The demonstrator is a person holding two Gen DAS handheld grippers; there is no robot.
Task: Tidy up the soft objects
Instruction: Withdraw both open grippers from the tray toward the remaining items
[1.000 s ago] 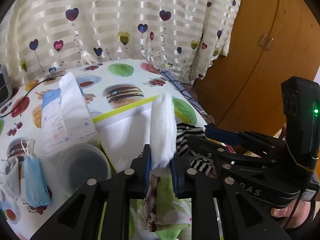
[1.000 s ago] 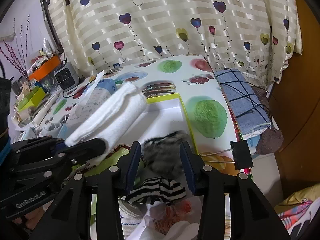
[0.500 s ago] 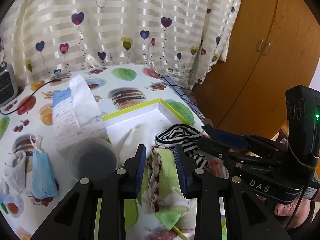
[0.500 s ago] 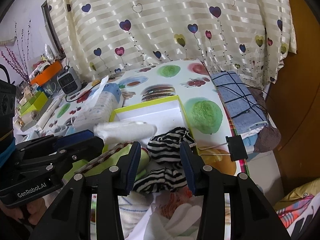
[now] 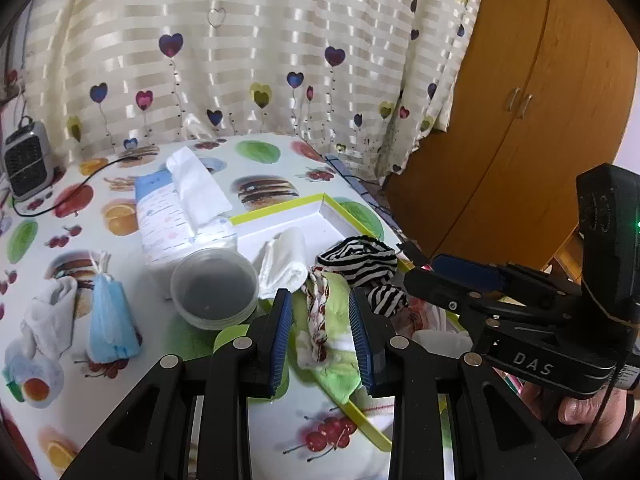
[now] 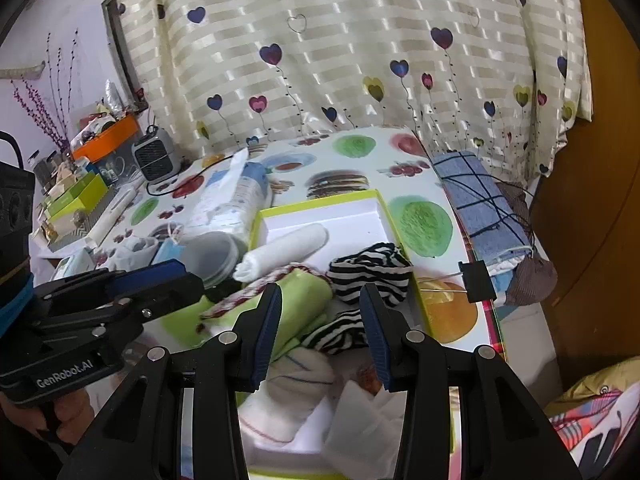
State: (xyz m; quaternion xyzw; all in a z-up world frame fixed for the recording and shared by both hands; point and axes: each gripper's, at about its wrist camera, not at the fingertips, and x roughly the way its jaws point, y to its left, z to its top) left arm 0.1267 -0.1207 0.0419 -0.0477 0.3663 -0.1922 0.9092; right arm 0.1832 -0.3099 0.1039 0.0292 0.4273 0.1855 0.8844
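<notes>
White rolled cloth (image 5: 285, 262) lies in the lime-edged tray (image 5: 280, 209), mid-frame in the left wrist view, free of both tools. Same roll sits centre-left in the right wrist view, one end hanging over the tray's near-left rim.

Left gripper (image 5: 321, 334): jaws wide, nothing held, lower centre of frame over the green towel (image 5: 340, 320). Right gripper (image 6: 320, 330): jaws wide too, empty, lower centre of its frame, with the striped cloth (image 6: 370, 270) just beyond the tips.

Risks, as I read it:
- Roll isn't fully seated. A nudge from either tool could tip it out onto the tablecloth (image 5: 60, 216) or let it unroll.
- Pile at the tray's near end is tangled: green towel, striped cloth and more white fabric overlap. Closing on one layer probably drags a neighbour along.
- Clear plastic bowl (image 5: 214, 286) touches or nearly touches the roll, left of it in frame. Left tool swinging that way could knock it.
- Blue masks (image 5: 110, 318) and white sock (image 5: 50, 318), lower left, still outside the tray; reaching for them crosses the bowl and tissue pack (image 5: 180, 208).
- Both tools crowd the same corner, so collision is likely.
</notes>
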